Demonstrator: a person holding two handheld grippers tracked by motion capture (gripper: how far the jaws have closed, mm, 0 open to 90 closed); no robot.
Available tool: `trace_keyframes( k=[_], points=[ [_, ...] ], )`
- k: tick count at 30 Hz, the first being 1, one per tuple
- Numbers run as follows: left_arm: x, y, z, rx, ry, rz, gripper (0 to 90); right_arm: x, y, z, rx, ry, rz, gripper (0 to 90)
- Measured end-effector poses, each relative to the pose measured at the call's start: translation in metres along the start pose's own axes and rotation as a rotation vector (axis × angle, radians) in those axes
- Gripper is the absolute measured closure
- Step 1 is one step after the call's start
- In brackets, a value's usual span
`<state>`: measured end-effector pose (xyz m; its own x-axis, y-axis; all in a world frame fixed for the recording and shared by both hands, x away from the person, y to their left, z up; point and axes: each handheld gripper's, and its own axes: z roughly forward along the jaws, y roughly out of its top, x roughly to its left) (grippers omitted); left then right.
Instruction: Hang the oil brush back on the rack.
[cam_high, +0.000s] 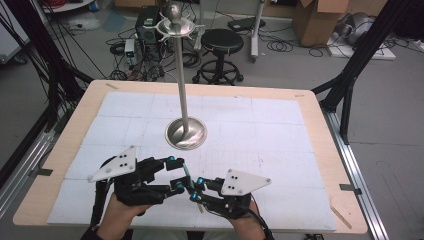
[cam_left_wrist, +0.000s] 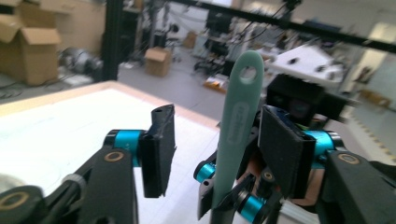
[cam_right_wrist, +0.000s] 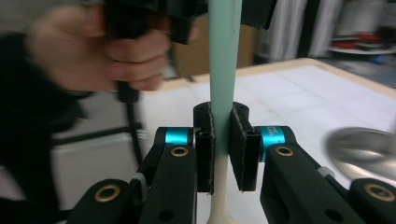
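Observation:
A pale green utensil handle (cam_left_wrist: 236, 126) with a hole at its tip stands upright between my two grippers, and it turns cream (cam_right_wrist: 219, 196) lower down. My right gripper (cam_right_wrist: 222, 144) is shut on the handle, both pads pressing its sides. My left gripper (cam_left_wrist: 219, 149) is open around the handle's upper end: one pad (cam_left_wrist: 159, 149) stands well clear, while the other pad (cam_left_wrist: 285, 149) is close beside it. In the high view, the left gripper (cam_high: 181, 174) and right gripper (cam_high: 195, 189) meet tip to tip near the table's front edge, with the handle (cam_high: 187, 172) between them.
A tall metal stand (cam_high: 183, 85) with a round base (cam_high: 186, 134) rises from the middle of the white mat (cam_high: 260, 125). Its base (cam_right_wrist: 359, 149) lies to the right of my right gripper. A stool (cam_high: 221, 42), boxes and cables are on the floor beyond the table.

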<state>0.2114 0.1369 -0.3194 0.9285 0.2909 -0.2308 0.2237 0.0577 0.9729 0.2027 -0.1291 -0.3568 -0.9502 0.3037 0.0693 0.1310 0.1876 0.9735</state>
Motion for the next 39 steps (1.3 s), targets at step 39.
trace_keyframes(
  k=[39],
  points=[
    [-0.009,-0.004,0.011,0.058,-0.352,0.020,79.9,-0.003,-0.003,0.009,-0.072,0.451,0.057,81.0]
  ],
)
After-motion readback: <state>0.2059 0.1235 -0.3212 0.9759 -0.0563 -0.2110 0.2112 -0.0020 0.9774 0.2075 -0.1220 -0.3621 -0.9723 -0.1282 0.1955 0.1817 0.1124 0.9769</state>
